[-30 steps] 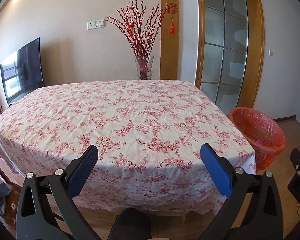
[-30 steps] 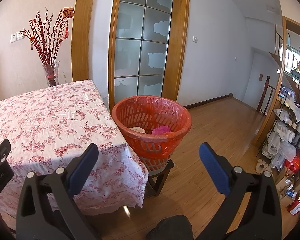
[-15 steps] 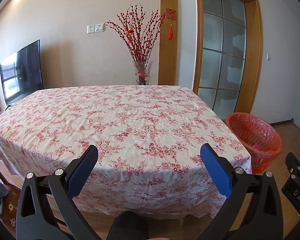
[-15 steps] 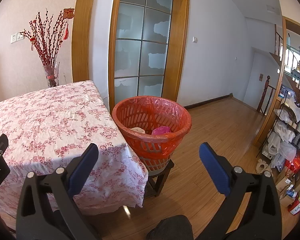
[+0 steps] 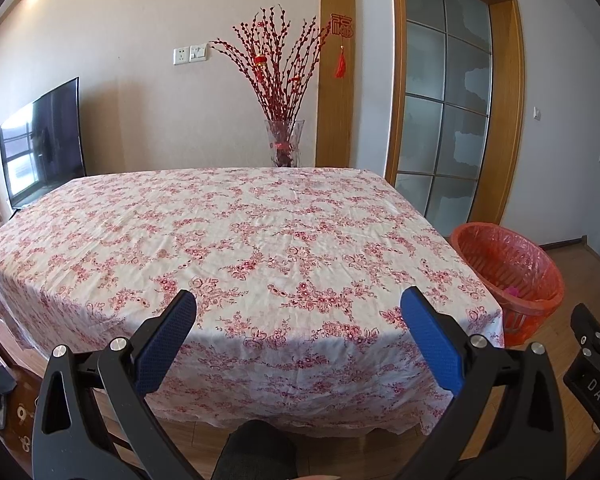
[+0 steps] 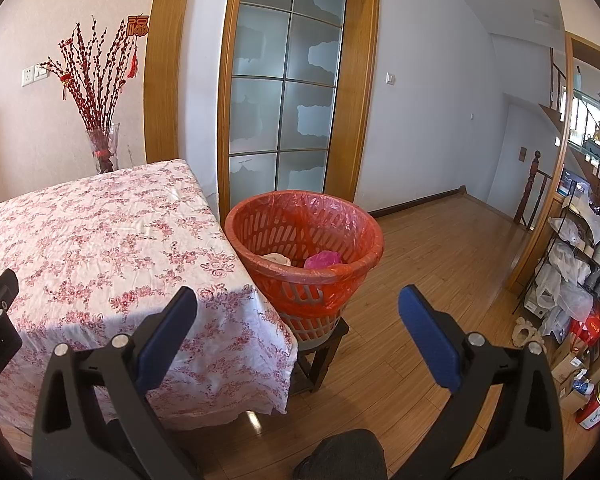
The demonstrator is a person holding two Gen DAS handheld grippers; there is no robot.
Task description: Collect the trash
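Note:
An orange trash basket point(image 6: 304, 236) lined with a red bag stands on a small dark stool right of the table. Inside it lie a pink crumpled piece point(image 6: 323, 259) and a beige piece point(image 6: 277, 258). In the left wrist view the basket point(image 5: 508, 264) sits at the right, with a bit of pink trash point(image 5: 512, 291) inside. My left gripper point(image 5: 298, 320) is open and holds nothing, facing the table's near edge. My right gripper point(image 6: 298, 316) is open too, with nothing between its fingers, short of the basket.
The table point(image 5: 240, 240) wears a white cloth with red flowers. A glass vase of red branches point(image 5: 283, 144) stands behind its far edge. A television point(image 5: 40, 144) is at the left, a glass door point(image 6: 284, 100) behind the basket, and cluttered shelves point(image 6: 580, 272) at the right over wooden floor.
The left wrist view has pulled back and tilted up, showing more wall above the table. The right gripper has barely shifted. Both grippers stay open.

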